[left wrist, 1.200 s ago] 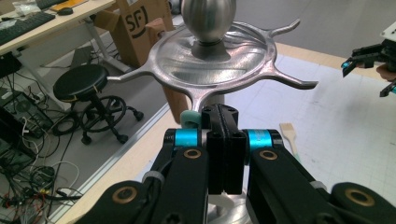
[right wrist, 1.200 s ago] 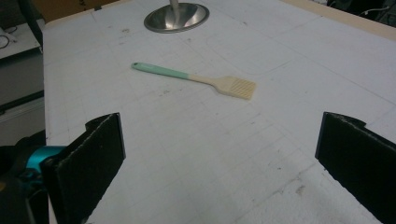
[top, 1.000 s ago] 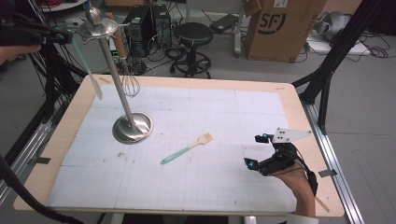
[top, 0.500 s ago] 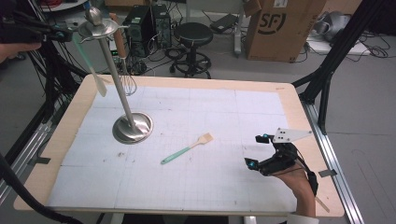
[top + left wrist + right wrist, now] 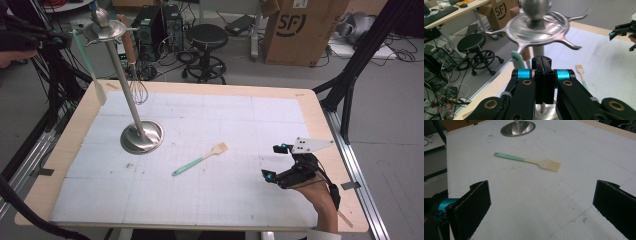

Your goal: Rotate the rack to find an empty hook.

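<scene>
A steel hook stand (image 5: pixel 105 31) rises from its round base (image 5: pixel 142 137) at the table's back left. From its hooks hang a teal-handled spatula (image 5: pixel 90 67) and a wooden-handled whisk (image 5: pixel 134 70). My left gripper (image 5: pixel 59 40) is up beside the stand's top; its jaws are pressed shut (image 5: pixel 544 75) with nothing seen between them, and the spatula's teal handle end (image 5: pixel 517 59) is just to their left. A teal-handled brush (image 5: pixel 200 159) lies flat mid-table. My right gripper (image 5: pixel 276 162) rests at the front right, open and empty (image 5: pixel 544 207), facing the brush (image 5: pixel 529 161).
The white gridded mat (image 5: pixel 210 200) covers the wooden table (image 5: pixel 320 107). Behind the table are a black stool (image 5: pixel 205 37), computer towers (image 5: pixel 150 25) and a cardboard box (image 5: pixel 300 30). Black frame legs (image 5: pixel 350 85) stand at the right.
</scene>
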Demonstrator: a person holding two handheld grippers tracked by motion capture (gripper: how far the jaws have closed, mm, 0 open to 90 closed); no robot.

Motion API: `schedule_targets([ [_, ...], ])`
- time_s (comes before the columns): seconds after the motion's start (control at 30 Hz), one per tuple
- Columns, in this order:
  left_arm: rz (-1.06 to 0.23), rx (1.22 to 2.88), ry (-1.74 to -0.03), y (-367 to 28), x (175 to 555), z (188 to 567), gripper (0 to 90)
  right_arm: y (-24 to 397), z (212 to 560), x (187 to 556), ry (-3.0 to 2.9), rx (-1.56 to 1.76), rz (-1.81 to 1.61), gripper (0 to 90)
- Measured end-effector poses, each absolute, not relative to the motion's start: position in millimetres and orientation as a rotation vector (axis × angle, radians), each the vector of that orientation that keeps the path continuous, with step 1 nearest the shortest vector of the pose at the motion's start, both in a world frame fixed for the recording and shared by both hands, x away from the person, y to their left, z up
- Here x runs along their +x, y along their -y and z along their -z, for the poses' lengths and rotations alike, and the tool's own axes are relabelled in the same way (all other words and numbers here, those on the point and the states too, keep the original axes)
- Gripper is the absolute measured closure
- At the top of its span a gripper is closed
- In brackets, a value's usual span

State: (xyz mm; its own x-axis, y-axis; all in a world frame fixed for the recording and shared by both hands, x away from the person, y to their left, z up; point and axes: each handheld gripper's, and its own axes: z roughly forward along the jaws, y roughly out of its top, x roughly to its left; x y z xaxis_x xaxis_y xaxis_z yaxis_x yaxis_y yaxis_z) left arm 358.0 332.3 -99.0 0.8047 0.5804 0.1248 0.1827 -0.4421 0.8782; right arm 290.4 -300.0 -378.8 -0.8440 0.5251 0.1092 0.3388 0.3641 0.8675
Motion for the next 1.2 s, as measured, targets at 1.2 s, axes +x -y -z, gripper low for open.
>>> schedule_targets([
  [1.2, -0.502, 2.041, -0.528, -289, 345, 99, 89.9, 300, 377, 292, -2.43, 0.763, -1.489, 0.1],
])
